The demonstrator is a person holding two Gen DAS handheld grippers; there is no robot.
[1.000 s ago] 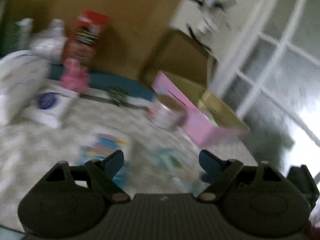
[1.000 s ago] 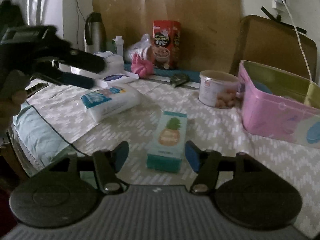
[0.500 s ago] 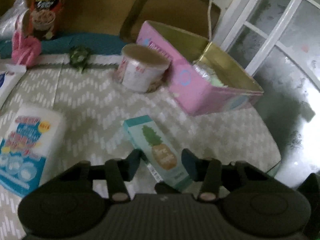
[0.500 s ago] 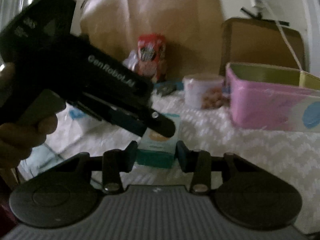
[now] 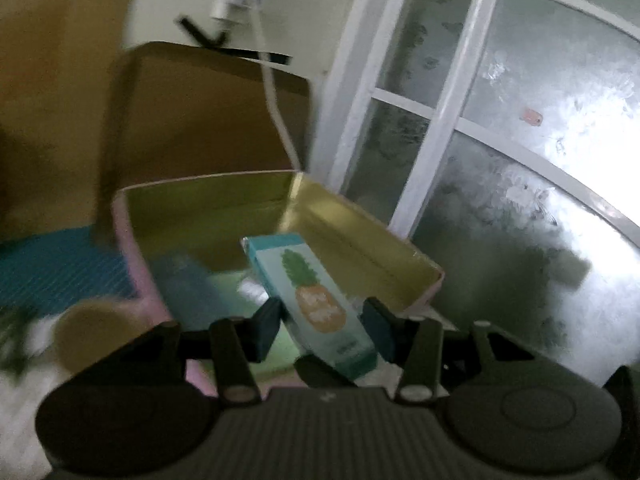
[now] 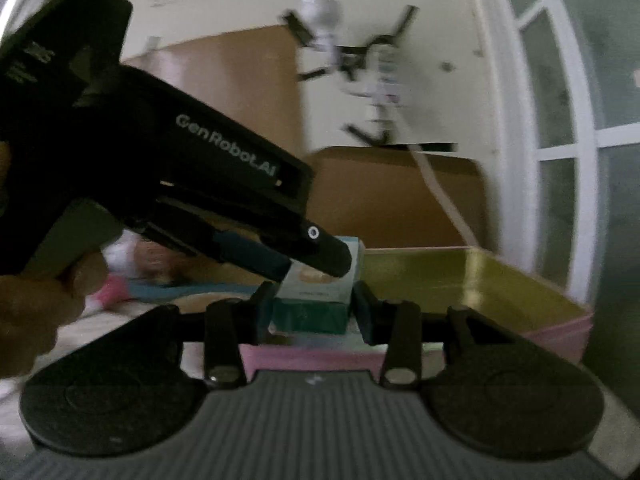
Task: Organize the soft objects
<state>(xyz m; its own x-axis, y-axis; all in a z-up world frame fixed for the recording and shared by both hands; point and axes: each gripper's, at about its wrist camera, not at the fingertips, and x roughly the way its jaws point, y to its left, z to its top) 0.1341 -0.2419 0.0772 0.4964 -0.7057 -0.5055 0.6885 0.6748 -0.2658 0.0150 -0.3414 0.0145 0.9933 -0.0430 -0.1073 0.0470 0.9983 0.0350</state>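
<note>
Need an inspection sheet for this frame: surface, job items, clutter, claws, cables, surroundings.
Surface: patterned tablecloth, blurred.
Job's things: pineapple pack held over the pink box; other packs lie inside, blurred.
Clutter: round tub beside the box; pink item behind, blurred.
Claws: left claw and right claw both straddle the pack; contact cannot be told.
Cables: white cord hangs down the wall behind the box.
Surroundings: cardboard against the wall, frosted window to the right.
</note>
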